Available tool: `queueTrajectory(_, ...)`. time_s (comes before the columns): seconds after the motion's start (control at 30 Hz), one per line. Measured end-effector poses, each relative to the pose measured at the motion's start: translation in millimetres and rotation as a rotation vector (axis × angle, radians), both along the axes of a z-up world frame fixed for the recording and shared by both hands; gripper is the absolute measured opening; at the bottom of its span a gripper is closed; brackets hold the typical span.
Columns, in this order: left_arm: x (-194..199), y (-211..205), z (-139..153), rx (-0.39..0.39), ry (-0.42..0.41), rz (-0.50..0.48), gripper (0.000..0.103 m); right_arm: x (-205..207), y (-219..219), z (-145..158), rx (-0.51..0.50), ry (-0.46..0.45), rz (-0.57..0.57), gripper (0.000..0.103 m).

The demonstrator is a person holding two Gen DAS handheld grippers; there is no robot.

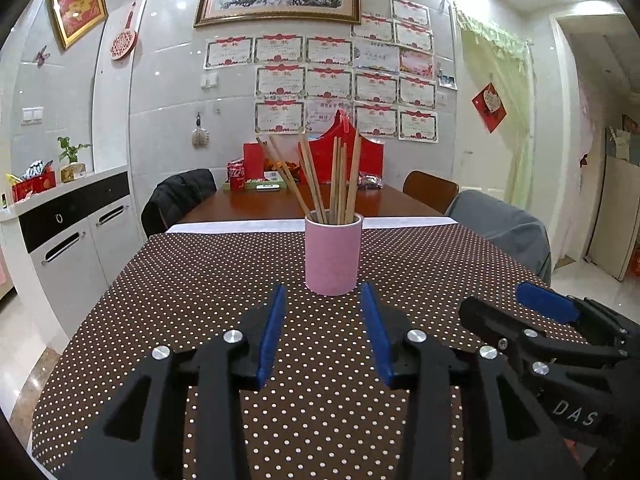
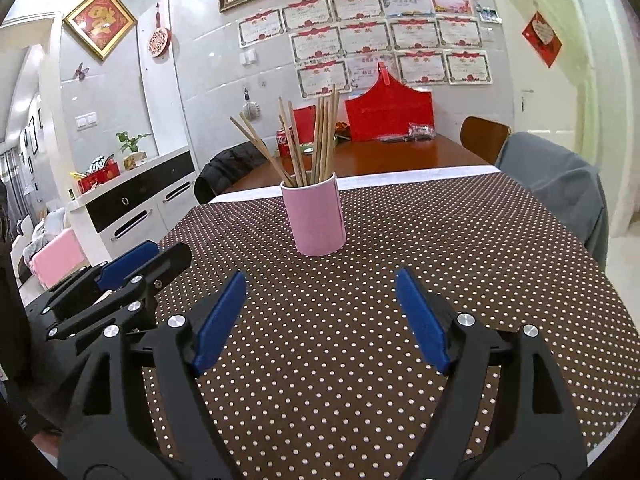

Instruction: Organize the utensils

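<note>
A pink cylindrical holder (image 1: 333, 254) stands upright on the brown polka-dot tablecloth (image 1: 200, 280), with several wooden chopsticks (image 1: 340, 176) sticking out of it. My left gripper (image 1: 324, 296) is just short of the holder, open, with nothing between its blue pads. The right gripper (image 1: 532, 304) shows at the right edge of the left wrist view. In the right wrist view the same holder (image 2: 318, 218) and chopsticks (image 2: 316, 140) stand ahead. My right gripper (image 2: 320, 284) is open wide and holds nothing. The left gripper (image 2: 132, 260) appears at its left.
Beyond the cloth lies a bare wooden table (image 1: 280, 204) with a red cola can (image 1: 236, 176), red boxes (image 1: 352, 160) and packets. Chairs stand at both sides, one draped in grey cloth (image 1: 504, 228). A white cabinet (image 1: 72, 232) stands at left.
</note>
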State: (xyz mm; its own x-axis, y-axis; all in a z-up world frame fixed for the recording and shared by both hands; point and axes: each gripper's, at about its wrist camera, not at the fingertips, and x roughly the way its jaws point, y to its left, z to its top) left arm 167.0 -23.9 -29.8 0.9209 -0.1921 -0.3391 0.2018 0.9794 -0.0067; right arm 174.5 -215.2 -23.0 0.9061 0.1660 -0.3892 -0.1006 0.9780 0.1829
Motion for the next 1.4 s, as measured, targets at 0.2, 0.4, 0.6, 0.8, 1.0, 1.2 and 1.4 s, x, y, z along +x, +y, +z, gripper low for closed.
queueTrajectory(0.2,-10,0,3,-0.025,0.010,-0.012,0.041,-13,-2,5,-0.003,-0.021,-0.012,0.079)
queueTrajectory(0.4,-16,-1,6,-0.022,0.008,-0.021,0.041,-19,-5,6,0.006,-0.028,-0.018,0.080)
queueTrajectory(0.6,-20,-1,8,-0.020,-0.004,-0.023,0.041,-24,-9,6,0.016,-0.035,-0.021,0.081)
queueTrajectory(0.8,-22,0,11,-0.022,-0.008,-0.018,0.041,-25,-10,7,0.024,-0.036,-0.022,0.083)
queueTrajectory(1.0,-24,0,8,-0.016,-0.006,-0.005,0.041,-26,-11,4,0.037,-0.022,-0.021,0.084)
queueTrajectory(1.2,-25,0,7,-0.011,-0.005,0.005,0.041,-26,-9,1,0.048,-0.010,-0.022,0.084)
queueTrajectory(1.4,-26,0,7,-0.012,-0.004,0.007,0.041,-25,-10,0,0.064,-0.001,-0.024,0.086)
